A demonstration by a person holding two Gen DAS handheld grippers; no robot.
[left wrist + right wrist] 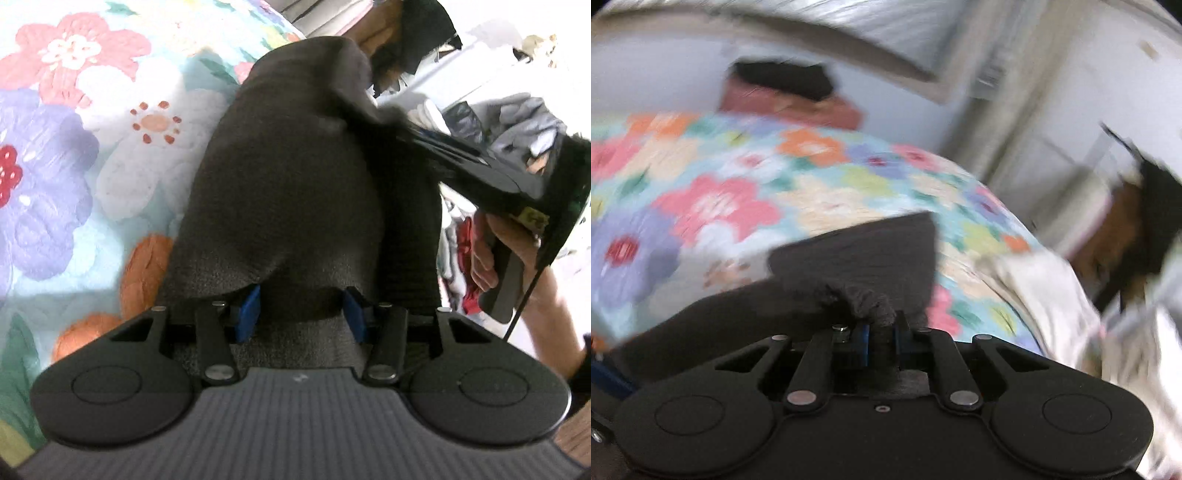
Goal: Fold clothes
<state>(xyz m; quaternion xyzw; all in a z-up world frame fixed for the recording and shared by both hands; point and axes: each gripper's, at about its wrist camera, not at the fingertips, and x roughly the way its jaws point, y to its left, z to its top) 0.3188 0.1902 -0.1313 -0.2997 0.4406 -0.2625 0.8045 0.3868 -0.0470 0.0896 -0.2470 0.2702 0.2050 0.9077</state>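
Dark grey knit garment (295,177) is lifted over a floral quilt (74,147), w/ both grippers on it. Left gripper (301,312): blue pads (248,312) stand apart, a thick fold of the knit bulging down btwn them and more cloth under the linkage; pads touch the fabric on both sides, but whether they really pinch it can't be told from this view. Right gripper (881,339): blue-lined fingers nearly together, clamped on a bunched twist of the same dark fabric (857,258), which spreads fwd & left of the fingers over the quilt (720,199). In left wrist view the right gripper's black body (491,173) comes in from upper right, its tip at the garment's far edge, w/ the person's hand (491,254) on its handle. Behind it a blurry heap of clothes (517,129), grey & red. Right wrist view is motion-blurred: a pale cloth (1045,295) lies at the quilt's right edge, a pink & black folded stack (790,96) sits beyond the quilt near a white wall, details not readable.
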